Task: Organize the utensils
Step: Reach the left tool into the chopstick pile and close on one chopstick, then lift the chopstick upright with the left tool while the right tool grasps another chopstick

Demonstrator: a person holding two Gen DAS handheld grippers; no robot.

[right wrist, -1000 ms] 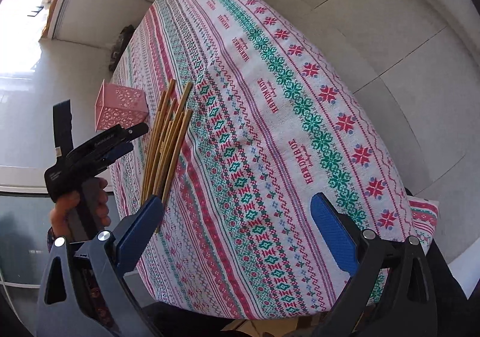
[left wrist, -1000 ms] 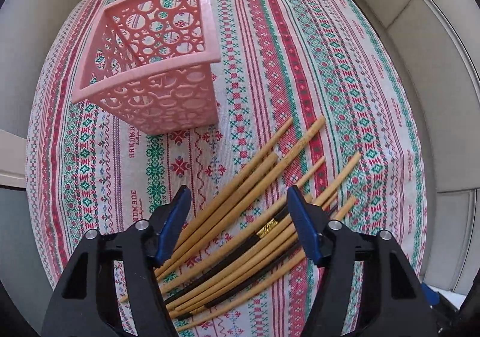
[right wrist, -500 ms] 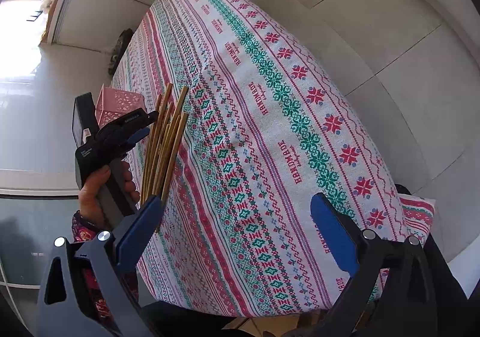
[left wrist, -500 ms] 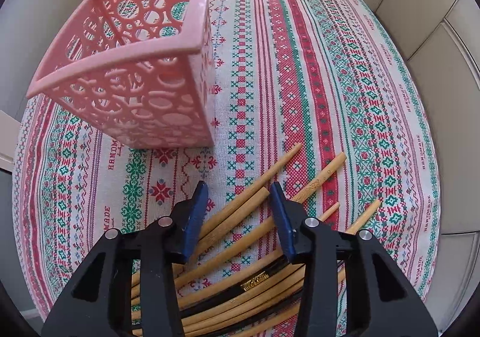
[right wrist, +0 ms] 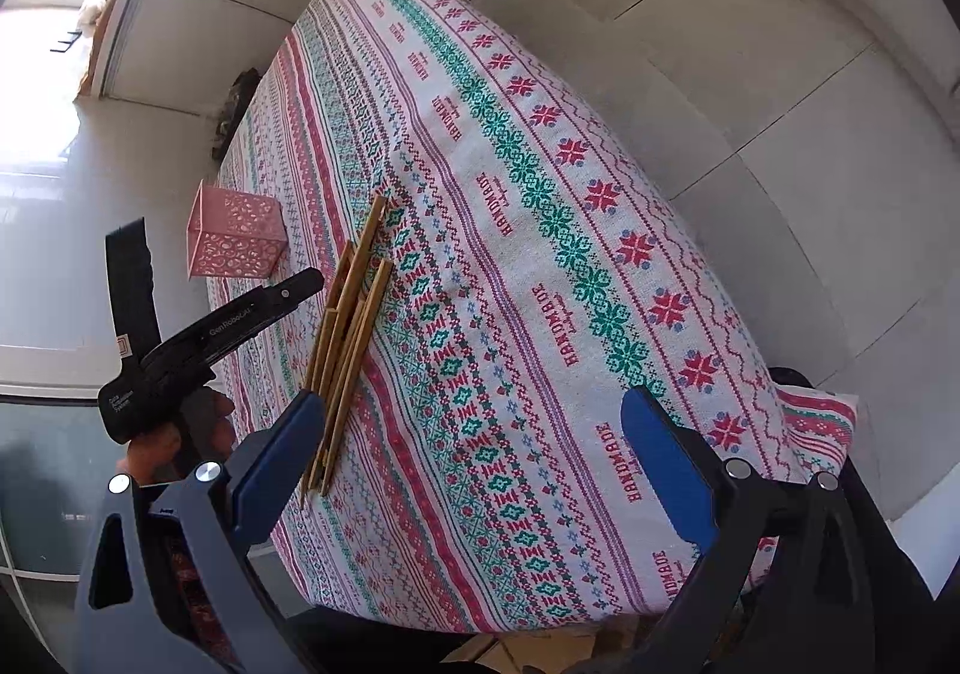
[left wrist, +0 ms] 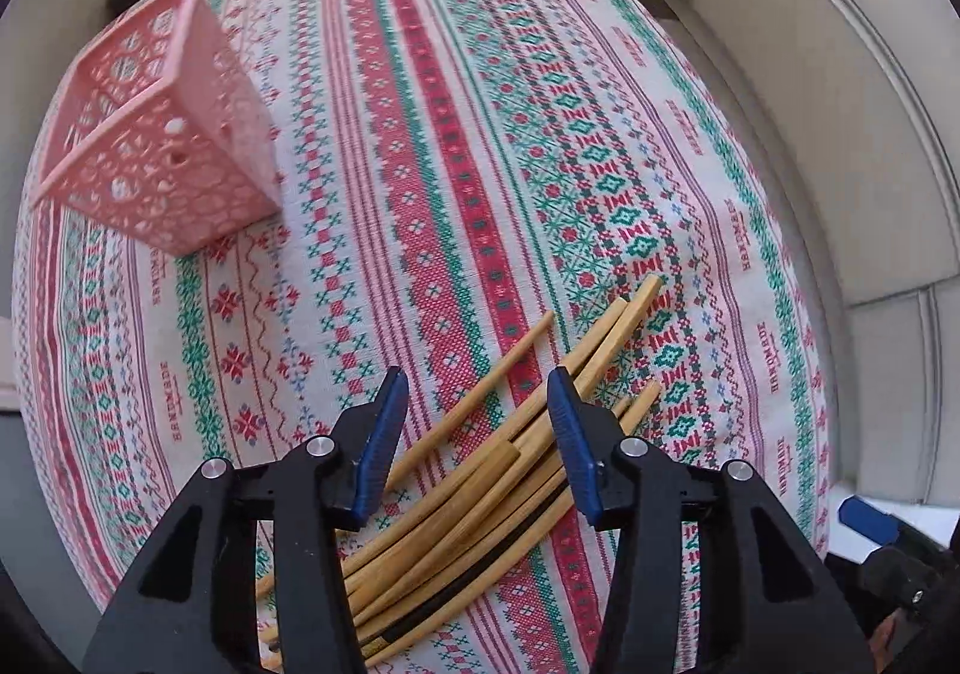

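Pink basket point(left wrist: 153, 146): on the patterned counter point(left wrist: 456, 92), far left of the chopsticks. Left hand-held gripper point(left wrist: 474, 434): pointing steeply down over the chopsticks point(left wrist: 480, 482), jaws parted after just opening wider, several sticks between them, none pinched. Right hand-held gripper point(right wrist: 474, 470): angled down past the chopsticks' right, jaws wide, empty.

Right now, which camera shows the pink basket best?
The left wrist view: the pink basket looks big there, with its holes and open top clear, though a bit blurred. The right wrist view shows it small and far off, beyond the chopsticks.
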